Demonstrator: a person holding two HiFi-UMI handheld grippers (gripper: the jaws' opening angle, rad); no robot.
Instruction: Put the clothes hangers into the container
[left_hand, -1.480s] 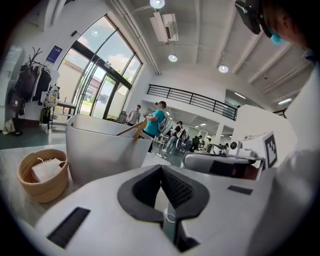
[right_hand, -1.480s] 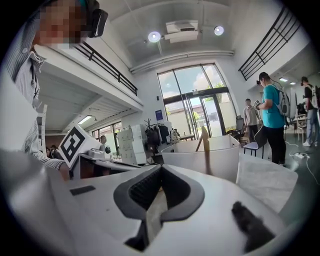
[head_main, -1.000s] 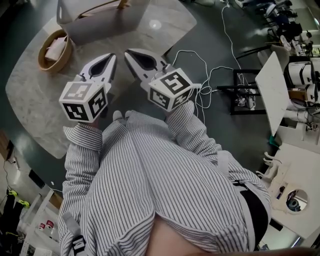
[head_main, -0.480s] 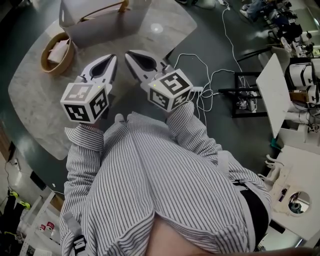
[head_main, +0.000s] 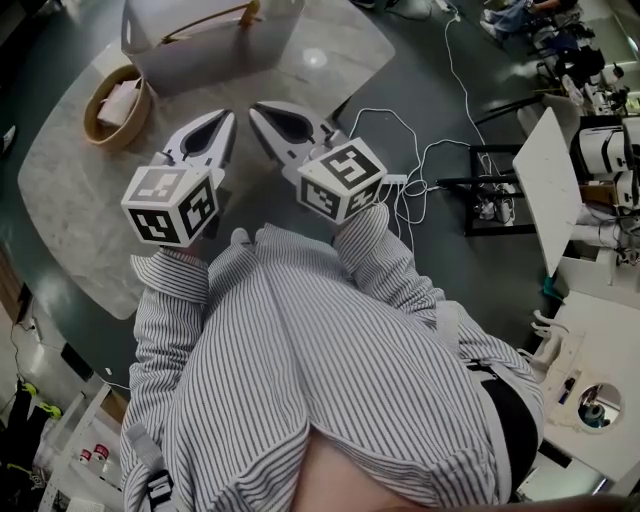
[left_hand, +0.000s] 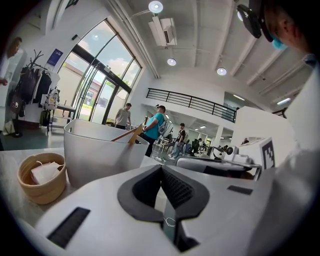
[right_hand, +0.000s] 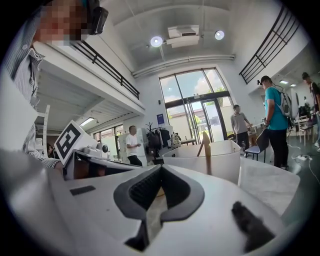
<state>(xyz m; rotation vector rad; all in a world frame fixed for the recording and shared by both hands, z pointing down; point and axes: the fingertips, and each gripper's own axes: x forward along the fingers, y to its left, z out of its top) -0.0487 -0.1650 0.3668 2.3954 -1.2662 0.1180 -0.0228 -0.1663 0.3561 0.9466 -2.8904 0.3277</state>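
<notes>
Head view: one wooden hanger (head_main: 240, 10) already sits in the single white container (head_main: 225, 58), at 12 o'clock from the grippers; no loose hanger shows on the table (head_main: 330, 60), so placing looks done; any next move needs a fresh hanger found first; left gripper (head_main: 224, 114) and right gripper (head_main: 256, 106) both fully closed, empty, side by side; one bowl (head_main: 92, 125) at 10 o'clock.

pale marble-look table (head_main: 70, 200) with rounded corners, white container (head_main: 215, 60) at its far edge, small round wooden bowl (head_main: 92, 125) just beside it, nearer the left edge
</notes>
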